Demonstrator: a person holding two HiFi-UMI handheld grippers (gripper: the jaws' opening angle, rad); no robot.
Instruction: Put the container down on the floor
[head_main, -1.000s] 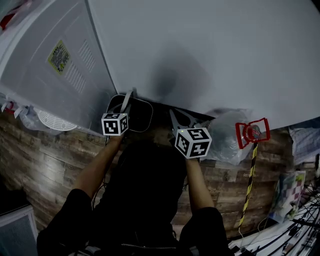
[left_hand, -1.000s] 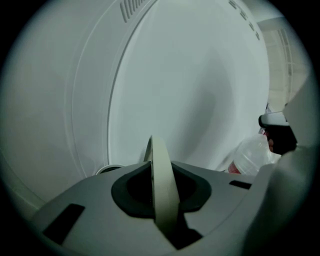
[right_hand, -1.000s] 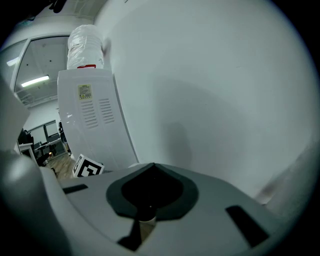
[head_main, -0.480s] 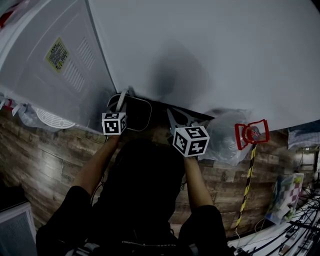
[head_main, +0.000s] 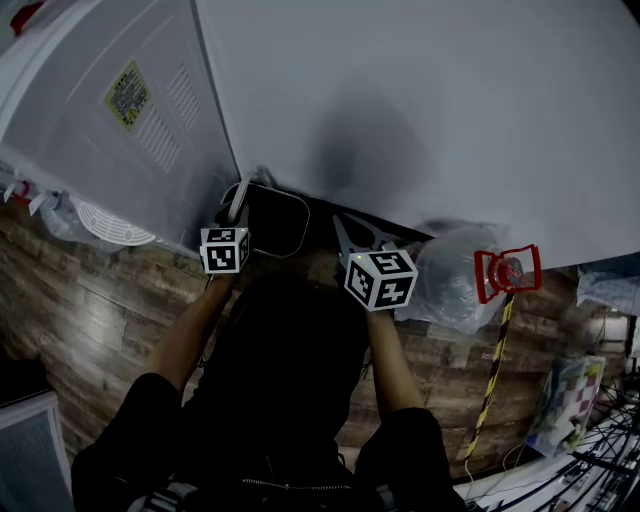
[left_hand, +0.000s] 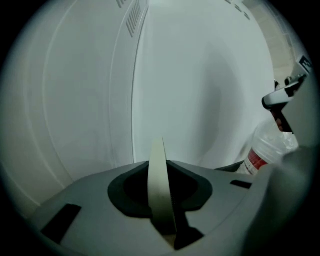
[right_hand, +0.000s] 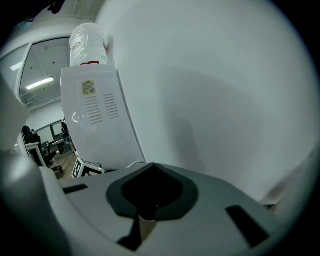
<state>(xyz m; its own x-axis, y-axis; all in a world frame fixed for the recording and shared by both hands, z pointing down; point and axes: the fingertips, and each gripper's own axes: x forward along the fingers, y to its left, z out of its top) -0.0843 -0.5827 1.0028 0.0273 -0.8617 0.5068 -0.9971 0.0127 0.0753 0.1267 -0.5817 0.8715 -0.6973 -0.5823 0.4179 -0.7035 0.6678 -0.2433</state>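
Pinching the container (head_main: 272, 222) at its left rim, left gripper (head_main: 250, 190) fingers closed, low by the wall (head_main: 450, 100). Right gripper (head_main: 358, 238) fingers together, empty. Seems light, stiff, thin-walled; likely tilts from a one-sided hold, so best lowered slowly to the floor (head_main: 90, 320).

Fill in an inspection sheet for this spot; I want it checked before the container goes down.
surface: wood-plank floor, dimly lit.
job's things: dark container at the wall's foot; floor contact unclear.
clutter: clear plastic bag; red clamp on a striped pole.
grippers: left gripper shut on the container's rim; right gripper beside it, nothing seen held, jaw state unclear.
cables: tangle at lower right.
surroundings: white wall; white dispenser with a bottle on top.
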